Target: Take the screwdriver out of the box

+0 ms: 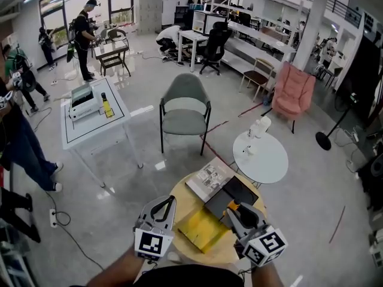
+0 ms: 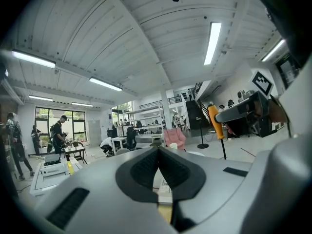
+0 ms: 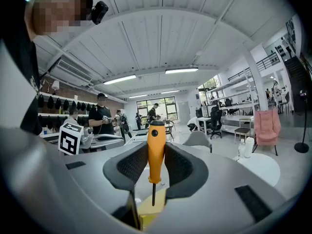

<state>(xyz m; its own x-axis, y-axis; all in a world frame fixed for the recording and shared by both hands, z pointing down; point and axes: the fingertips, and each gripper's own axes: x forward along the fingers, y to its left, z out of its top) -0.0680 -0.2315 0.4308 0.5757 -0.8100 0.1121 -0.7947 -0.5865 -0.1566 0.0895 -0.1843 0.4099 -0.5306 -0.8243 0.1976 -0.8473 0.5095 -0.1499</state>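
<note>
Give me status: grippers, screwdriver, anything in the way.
Right gripper shut on screwdriver, handle up, held aloft. Left gripper shut, empty. Nothing seen in the way.

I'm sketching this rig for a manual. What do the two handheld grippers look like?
Both the left gripper and right gripper have pale grey bodies with black, ribbed jaw pads. Each carries a white cube printed with black square markers. No sleeves cover the forearms.

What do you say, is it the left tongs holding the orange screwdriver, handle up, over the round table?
Not the left. The right tongs hold the orange screwdriver, handle up, over the round table; the right gripper view shows it. The left tongs are shut, empty.
</note>
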